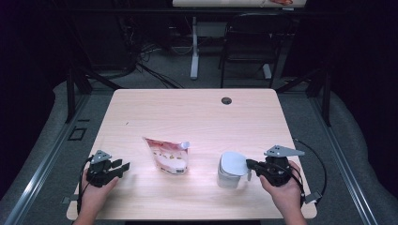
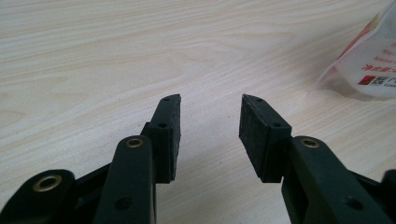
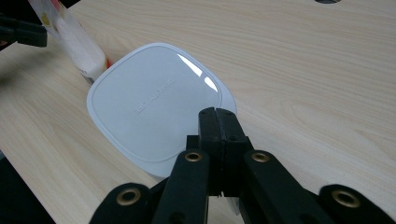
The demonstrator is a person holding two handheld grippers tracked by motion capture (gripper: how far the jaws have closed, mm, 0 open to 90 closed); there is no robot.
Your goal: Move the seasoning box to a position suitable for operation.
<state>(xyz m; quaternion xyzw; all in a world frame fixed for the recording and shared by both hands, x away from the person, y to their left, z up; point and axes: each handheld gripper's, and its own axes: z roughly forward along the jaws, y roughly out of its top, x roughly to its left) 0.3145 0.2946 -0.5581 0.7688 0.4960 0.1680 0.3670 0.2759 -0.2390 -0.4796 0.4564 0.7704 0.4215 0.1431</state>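
Observation:
A white, rounded-square container (image 1: 231,172) with a glossy lid (image 3: 149,102) stands on the wooden table (image 1: 197,117) at the front right. My right gripper (image 1: 248,164) (image 3: 215,112) is shut, its jaws pressed together, with the tips over the lid's near edge. I see nothing between them. A red-and-white spouted pouch (image 1: 168,157) (image 2: 373,56) (image 3: 74,37) lies flat left of the container. My left gripper (image 1: 123,167) (image 2: 210,100) is open just above the table, left of the pouch, with bare wood between its pads.
A dark cable hole (image 1: 226,101) sits near the table's far edge. Beyond the table are a black chair (image 1: 253,42), a white desk leg (image 1: 194,47) and cables on the floor. The person's hands rest near the front edge.

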